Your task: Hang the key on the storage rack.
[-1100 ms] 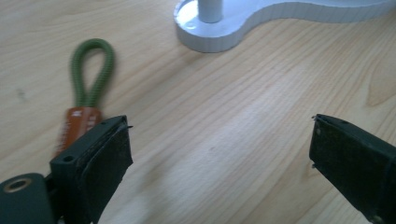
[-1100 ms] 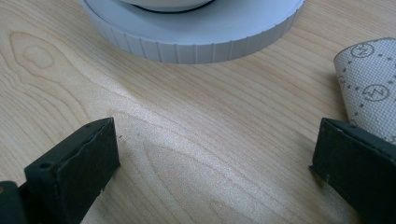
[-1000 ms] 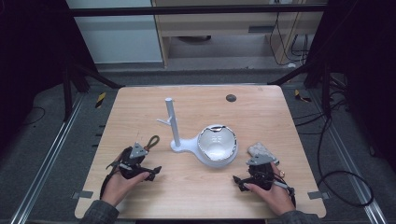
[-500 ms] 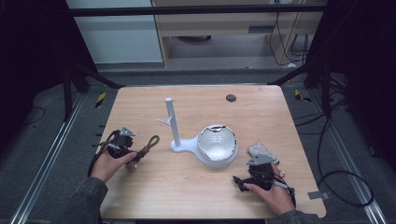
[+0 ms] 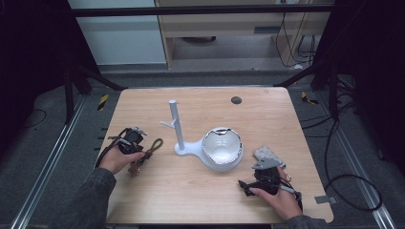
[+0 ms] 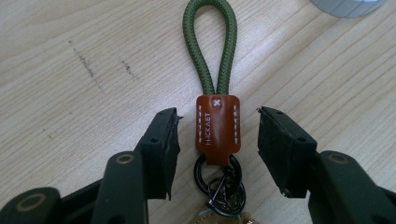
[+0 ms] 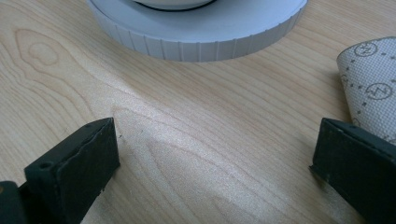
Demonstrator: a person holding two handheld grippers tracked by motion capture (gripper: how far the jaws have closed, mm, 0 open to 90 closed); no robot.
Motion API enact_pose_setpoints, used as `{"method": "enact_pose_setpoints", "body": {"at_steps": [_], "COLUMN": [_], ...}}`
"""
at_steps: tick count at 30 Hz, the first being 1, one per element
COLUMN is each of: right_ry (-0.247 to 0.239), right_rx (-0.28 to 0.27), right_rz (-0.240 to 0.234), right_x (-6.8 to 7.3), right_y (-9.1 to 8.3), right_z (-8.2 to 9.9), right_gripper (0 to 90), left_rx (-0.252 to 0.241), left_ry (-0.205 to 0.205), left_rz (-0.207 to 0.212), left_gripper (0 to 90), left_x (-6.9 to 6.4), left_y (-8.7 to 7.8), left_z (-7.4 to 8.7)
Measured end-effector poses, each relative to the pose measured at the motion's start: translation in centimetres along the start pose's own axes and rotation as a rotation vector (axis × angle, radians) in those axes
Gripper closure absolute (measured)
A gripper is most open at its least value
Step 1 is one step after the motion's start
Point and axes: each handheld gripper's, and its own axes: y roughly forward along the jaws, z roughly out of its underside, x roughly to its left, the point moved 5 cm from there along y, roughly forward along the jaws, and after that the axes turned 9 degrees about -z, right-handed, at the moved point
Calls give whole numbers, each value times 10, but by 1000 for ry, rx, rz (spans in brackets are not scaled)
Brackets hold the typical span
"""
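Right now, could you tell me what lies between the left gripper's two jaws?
In the left gripper view, the keychain's brown leather tab lies between the closing jaws of the left gripper, with bare table showing either side; the pads are not yet touching it.

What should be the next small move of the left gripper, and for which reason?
Probably finish closing. The left gripper has just been closing, and the keychain's brown leather tab lies between its pads, with a gap on each side. Closing the jaws a little more should grip the tab.

Lab: framed wooden table [image 5: 191, 195], cables [image 5: 353, 191], rails.
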Motion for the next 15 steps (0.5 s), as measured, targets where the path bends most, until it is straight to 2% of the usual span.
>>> {"method": "enact_pose_setpoints", "body": {"at_steps": [6, 7, 13, 15], "right_ry": [0, 0, 0, 0], "right_rx": [0, 0, -2, 0], "right_rz": [0, 0, 0, 0], "right_x": [0, 0, 0, 0], "right_y": [0, 0, 0, 0], "right_z": [0, 0, 0, 0], "right_gripper": [5, 4, 4, 4], "left_rx": [25, 33, 34, 40], "left_ry": [-3, 7, -5, 2], "left_rz": [4, 5, 5, 4], "left_gripper": [527, 533, 549, 550], "left_x": [1, 2, 3, 4], "left_y": [4, 5, 7, 8], "left_z": [-1, 0, 0, 0]}}
